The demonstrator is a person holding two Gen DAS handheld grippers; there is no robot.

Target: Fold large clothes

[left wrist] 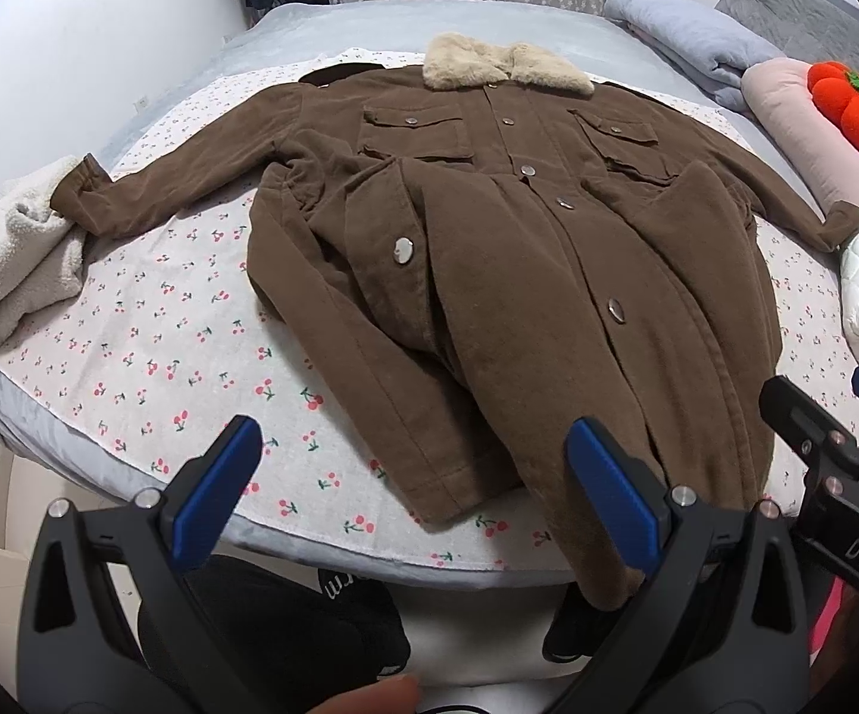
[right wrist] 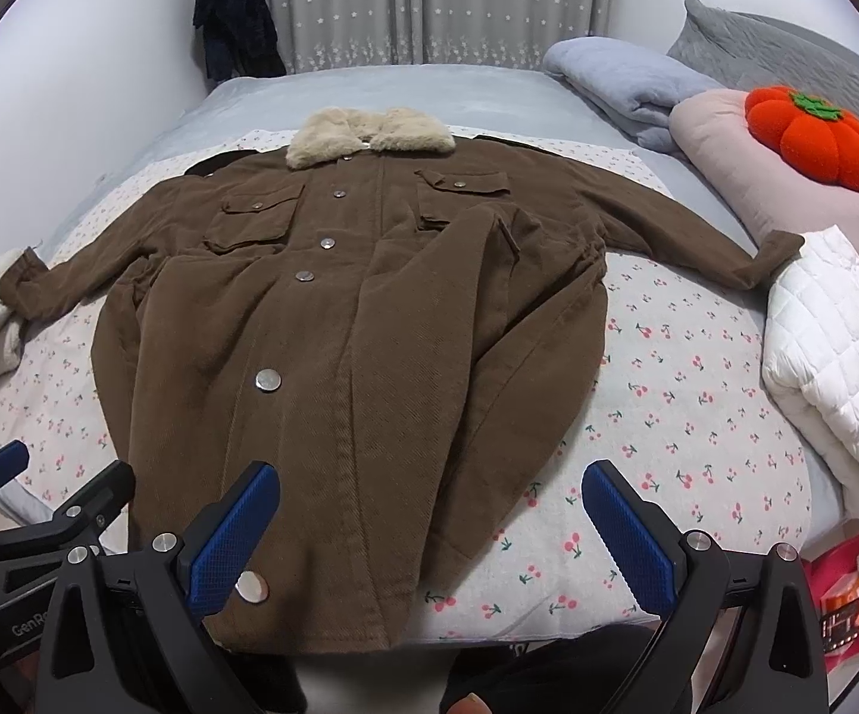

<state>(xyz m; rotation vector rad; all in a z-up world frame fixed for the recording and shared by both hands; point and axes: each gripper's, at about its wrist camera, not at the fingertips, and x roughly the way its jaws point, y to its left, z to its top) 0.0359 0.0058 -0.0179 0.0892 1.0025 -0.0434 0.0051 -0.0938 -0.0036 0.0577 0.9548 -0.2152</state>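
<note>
In the left wrist view the left claw [left wrist: 417, 494] is wide open and holds nothing above the brown coat [left wrist: 489, 250] lying flat on the bed [left wrist: 131, 357], and in the right wrist view the right claw [right wrist: 429, 529] is wide open and probably empty too, so folding has not begun and next a sleeve [right wrist: 697, 250] needs grabbing.

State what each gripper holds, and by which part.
Nothing. The left gripper and right gripper both hang open at the hem of the brown fur-collared corduroy coat, gripping no part.
</note>
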